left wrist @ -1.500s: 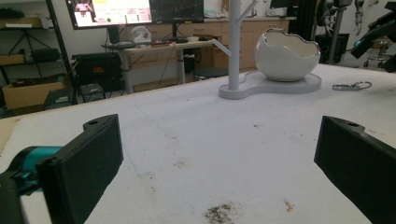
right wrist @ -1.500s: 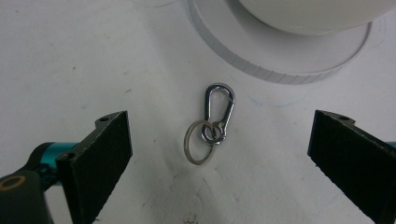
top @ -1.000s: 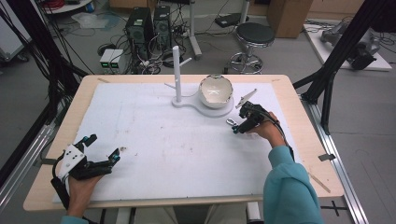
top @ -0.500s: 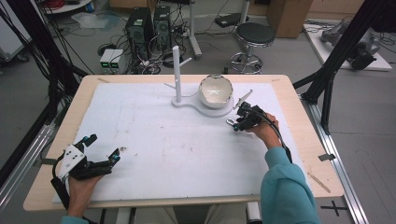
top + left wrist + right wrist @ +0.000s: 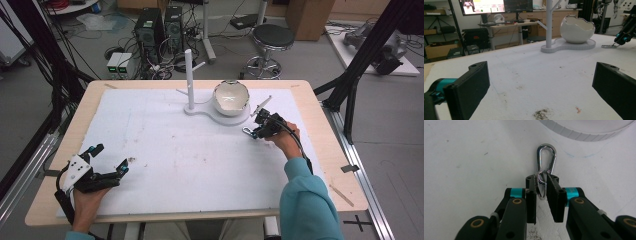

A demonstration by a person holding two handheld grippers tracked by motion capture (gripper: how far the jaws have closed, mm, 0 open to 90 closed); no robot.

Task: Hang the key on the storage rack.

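Carabiner [image 5: 545, 165]: lying flat on the white counter [image 5: 200, 165] cover, just beside the rim of the white stand base [image 5: 220, 112]; its silver loop is pointing away from the right gripper toward that base.
Right gripper [image 5: 541, 186]: its jaws have just been closing and are now pinching the near end of the carabiner, the pads sitting against the metal on both sides.
Right gripper in the high view [image 5: 257, 131]: sitting low over the counter at the right, close to the bowl, with the clip's silver end poking out toward the middle of the counter.
Left gripper [image 5: 107, 162]: resting at the near left part of the counter, well apart from the carabiner, with its jaws standing wide and nothing between them.
Left gripper view: its two black jaws are framing bare, slightly smudged counter.
Bowl [image 5: 231, 97]: a white, eggshell-shaped bowl with a jagged rim is standing upright on the stand base.
Post [image 5: 189, 75]: a white post with short side pegs is rising upright from the same base, left of the bowl.
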